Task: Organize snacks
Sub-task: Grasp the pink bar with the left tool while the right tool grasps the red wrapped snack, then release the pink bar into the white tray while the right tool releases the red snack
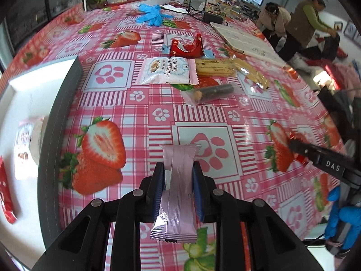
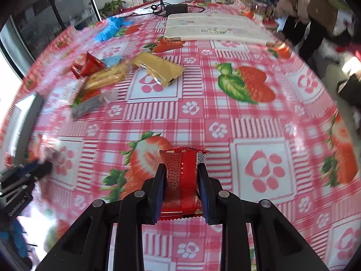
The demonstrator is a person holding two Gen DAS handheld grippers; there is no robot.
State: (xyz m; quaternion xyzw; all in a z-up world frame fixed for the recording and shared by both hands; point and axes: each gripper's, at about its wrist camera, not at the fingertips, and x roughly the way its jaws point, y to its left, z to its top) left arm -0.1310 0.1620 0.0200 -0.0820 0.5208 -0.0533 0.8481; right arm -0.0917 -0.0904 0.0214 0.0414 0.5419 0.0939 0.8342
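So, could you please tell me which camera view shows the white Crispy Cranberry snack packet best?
The left wrist view: the white Crispy Cranberry packet lies flat on the strawberry-print tablecloth, unobstructed, its label readable. In the right wrist view I cannot pick it out; the snack pile there is blurred.

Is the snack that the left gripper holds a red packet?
No, the left gripper is shut on a pale pink packet; the red packet sits in the right gripper.

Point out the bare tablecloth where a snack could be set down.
Free: the tablecloth between the right gripper and the white board. Crowded: the snack pile beyond the left gripper, and beside the grey-walled box.
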